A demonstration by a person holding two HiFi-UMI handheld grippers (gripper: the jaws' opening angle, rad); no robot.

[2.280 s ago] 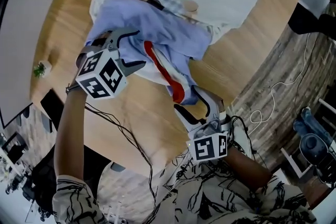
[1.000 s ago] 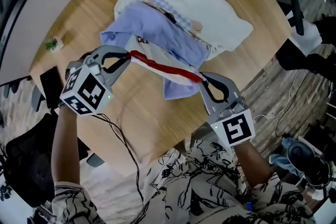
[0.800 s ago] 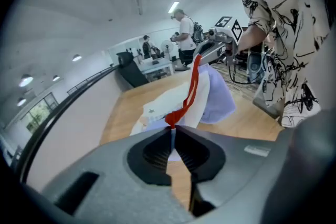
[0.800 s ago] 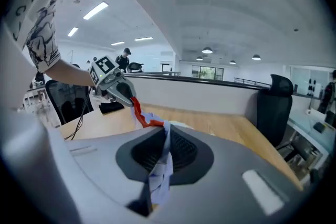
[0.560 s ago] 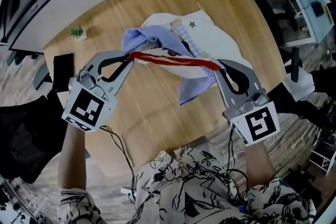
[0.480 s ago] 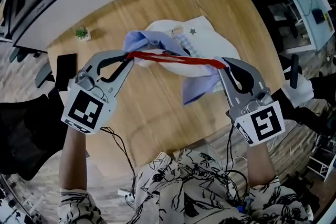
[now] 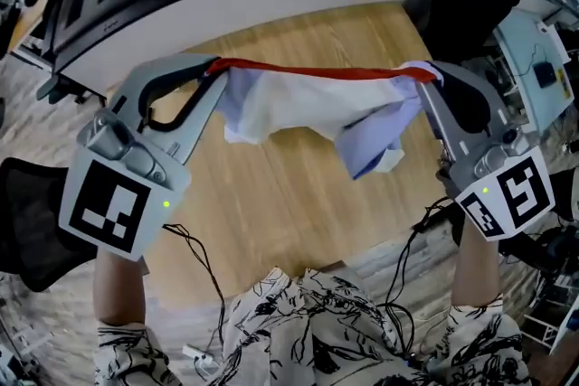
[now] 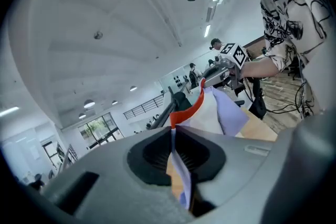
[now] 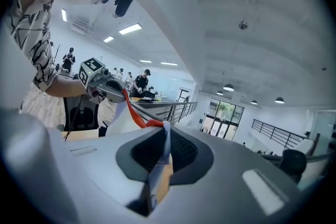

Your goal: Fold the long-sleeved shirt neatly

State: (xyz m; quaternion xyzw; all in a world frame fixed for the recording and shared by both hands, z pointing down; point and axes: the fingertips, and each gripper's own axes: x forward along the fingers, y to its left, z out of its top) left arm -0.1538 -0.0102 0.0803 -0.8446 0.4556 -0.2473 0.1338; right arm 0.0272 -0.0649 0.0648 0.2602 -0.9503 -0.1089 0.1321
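Head view shows the left gripper and the right gripper each shut tight on one end of the shirt's red edge; each gripper view shows thin cloth pinched between its jaws. I think they hold the shirt up and pulled wide so it can hang loose and smooth out before it goes flat on the wooden table. The red edge runs level from left to right, and the rest hangs down above the table, bunched lower on the right.
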